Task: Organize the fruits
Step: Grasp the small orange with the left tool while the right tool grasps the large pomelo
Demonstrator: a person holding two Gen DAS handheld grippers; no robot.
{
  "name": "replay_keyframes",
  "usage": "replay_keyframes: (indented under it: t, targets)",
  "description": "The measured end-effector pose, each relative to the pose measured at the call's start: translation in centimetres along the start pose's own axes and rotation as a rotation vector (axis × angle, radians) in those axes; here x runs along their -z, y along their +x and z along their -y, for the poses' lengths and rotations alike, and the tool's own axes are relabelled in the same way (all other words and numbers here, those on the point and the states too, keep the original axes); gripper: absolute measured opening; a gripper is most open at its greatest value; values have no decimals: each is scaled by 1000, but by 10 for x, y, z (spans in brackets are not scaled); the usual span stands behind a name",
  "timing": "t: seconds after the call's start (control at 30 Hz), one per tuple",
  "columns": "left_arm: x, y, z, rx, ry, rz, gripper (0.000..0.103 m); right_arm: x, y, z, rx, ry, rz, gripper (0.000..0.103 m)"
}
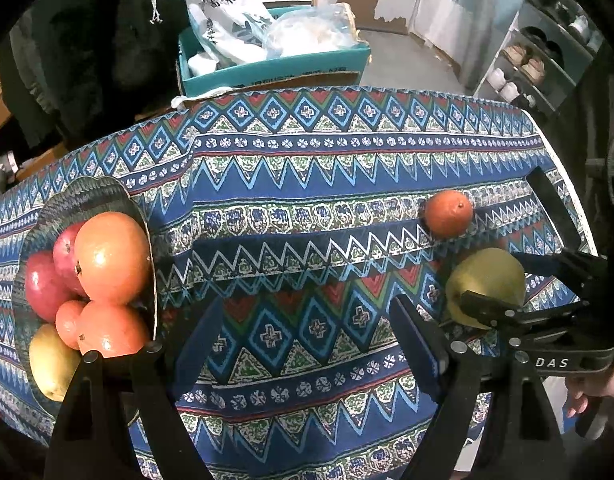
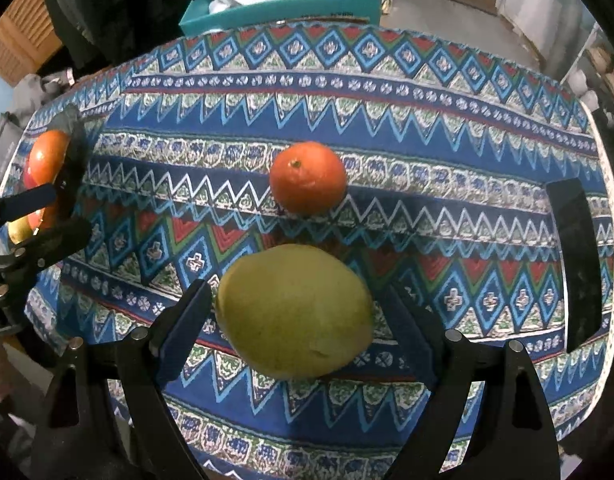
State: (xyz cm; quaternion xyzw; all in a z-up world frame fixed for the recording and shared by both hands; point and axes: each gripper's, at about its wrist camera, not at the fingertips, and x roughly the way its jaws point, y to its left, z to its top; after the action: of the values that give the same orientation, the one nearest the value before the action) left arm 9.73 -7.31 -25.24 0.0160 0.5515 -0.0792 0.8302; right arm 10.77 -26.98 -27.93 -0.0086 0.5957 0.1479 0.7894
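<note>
A dark patterned bowl (image 1: pixel 87 196) at the table's left holds several fruits: oranges (image 1: pixel 111 258), red apples (image 1: pixel 43 284) and a yellow pear (image 1: pixel 51 360). A small orange (image 2: pixel 308 177) and a green-yellow pear (image 2: pixel 293 310) lie on the patterned cloth; both also show in the left wrist view, the orange (image 1: pixel 448 213) and the pear (image 1: pixel 487 276). My right gripper (image 2: pixel 295 316) is open, its fingers either side of the pear, not clamped. My left gripper (image 1: pixel 303 332) is open and empty over the cloth, right of the bowl.
A black flat object (image 2: pixel 579 264) lies near the table's right edge. Behind the table stand a teal box (image 1: pixel 275 68) with bags and a shoe rack (image 1: pixel 547 52) at the right. The table's far edge (image 1: pixel 347 90) curves across the view.
</note>
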Motion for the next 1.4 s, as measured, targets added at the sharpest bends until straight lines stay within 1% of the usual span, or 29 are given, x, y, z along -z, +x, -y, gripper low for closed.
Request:
replay_keyframes:
  t: [0.1,0.3,0.5,0.57,0.73,0.9,1.13,1.4]
  targets:
    - [1,2,1,-2,4,-4,86,-1,10,-3,-13,1,-12,87]
    - [2,5,1,-1,4,-10,86,0,17,-10,6,-19,-20,86]
    - [2,7,4,1,6,-16,86,5,13,-11,7,-24,-8,84]
    - [1,7,5,3,6,-15,86,7,9,-7,31,-21,4,84]
    - [-2,7,10,13,7,-10,86,4,-8,17,46,36,48,84]
    - [-9,14,22,26,11,-16,86,-3,-25,43,79,104,108,84]
    - [-30,17,58,55,68,18,86,-5,-46,75,140,175,176,84]
    - [-47,41,94,78,114,9,86,1,-47,103,184,210,187,84]
